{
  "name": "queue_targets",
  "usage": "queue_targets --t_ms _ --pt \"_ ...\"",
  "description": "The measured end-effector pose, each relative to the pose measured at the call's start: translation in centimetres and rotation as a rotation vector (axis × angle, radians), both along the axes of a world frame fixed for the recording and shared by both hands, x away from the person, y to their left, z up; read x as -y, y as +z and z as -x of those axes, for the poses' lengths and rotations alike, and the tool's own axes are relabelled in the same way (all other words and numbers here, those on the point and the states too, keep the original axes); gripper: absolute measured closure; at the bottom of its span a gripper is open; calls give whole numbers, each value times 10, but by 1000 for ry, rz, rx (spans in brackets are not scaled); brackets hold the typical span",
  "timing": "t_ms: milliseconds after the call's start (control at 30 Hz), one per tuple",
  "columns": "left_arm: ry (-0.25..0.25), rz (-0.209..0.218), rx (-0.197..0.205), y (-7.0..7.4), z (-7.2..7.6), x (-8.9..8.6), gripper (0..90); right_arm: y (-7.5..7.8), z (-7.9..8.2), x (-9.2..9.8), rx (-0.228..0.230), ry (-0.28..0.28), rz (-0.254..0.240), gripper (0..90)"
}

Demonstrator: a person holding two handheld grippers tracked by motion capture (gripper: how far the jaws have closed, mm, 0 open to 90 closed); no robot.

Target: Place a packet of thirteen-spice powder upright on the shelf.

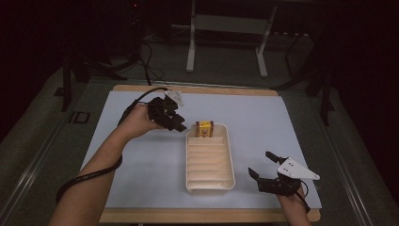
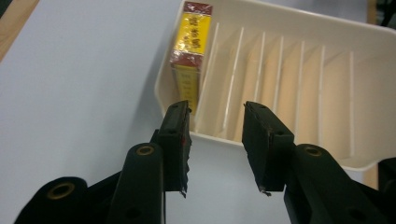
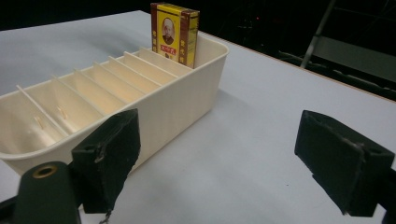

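Note:
A small yellow and dark red box point(image 1: 204, 128) stands upright in the far end slot of a cream tray point(image 1: 210, 188) with several dividers. In the left gripper view the box point(image 2: 191, 42) sits just beyond the tray's rim point(image 2: 280, 28). My left gripper point(image 1: 181, 125) hovers just left of the tray's far end, pointing at the box. Its jaws stand apart with nothing between them point(image 2: 217, 112). My right gripper point(image 1: 259, 162) rests near the tray's near right corner, wide open and empty point(image 3: 217, 130). From there the box point(image 3: 173, 32) shows at the tray's point(image 3: 187, 93) far end.
The tray sits in the middle of a pale blue mat point(image 1: 141, 155) on a wooden table point(image 1: 197, 215). A metal stand's legs point(image 1: 190, 52) rise behind the table. A black cable point(image 1: 80, 181) trails from the left gripper along the forearm.

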State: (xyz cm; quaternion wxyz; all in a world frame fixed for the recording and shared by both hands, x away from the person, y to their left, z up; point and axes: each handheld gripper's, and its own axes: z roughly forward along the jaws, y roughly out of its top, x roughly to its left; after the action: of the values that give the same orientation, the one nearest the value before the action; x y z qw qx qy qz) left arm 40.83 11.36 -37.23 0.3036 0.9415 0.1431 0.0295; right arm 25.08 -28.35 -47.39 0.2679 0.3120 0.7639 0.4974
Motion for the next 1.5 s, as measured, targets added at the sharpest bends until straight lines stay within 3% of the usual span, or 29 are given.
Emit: queue_targets --t_ms 133,333,467,633,733,833,900,1033,1100,1200,1267,1500 --pt "29 4 -14 2 6 -8 617 0 0 0 1 0 2 143" --pt "79 59 -24 -1 15 -23 612 0 0 -2 -3 3 4 143" --pt "107 21 -17 -9 23 -30 563 -1 0 -2 -3 3 4 143" --pt "169 26 -17 -17 33 -39 536 -1 0 -2 -5 3 7 143" --pt "220 51 -13 -22 40 -44 497 0 0 -2 -1 4 8 143" --pt "239 65 -12 -26 48 -48 477 0 0 -3 -2 4 8 143" --pt "258 87 -11 -29 53 -50 381 0 0 -3 -3 3 10 143" --pt "267 126 -49 -34 60 -55 199 -1 0 -3 -3 2 10 143" --pt "294 129 -40 -37 64 -57 132 0 0 -3 -3 2 7 143" --pt "347 155 -62 -46 70 -60 36 0 1 -3 0 2 8 143" --pt "382 144 -36 -53 76 -62 22 0 1 -3 3 0 8 143" --pt "428 127 -4 -64 93 -70 22 0 1 -3 1 -4 7 142"
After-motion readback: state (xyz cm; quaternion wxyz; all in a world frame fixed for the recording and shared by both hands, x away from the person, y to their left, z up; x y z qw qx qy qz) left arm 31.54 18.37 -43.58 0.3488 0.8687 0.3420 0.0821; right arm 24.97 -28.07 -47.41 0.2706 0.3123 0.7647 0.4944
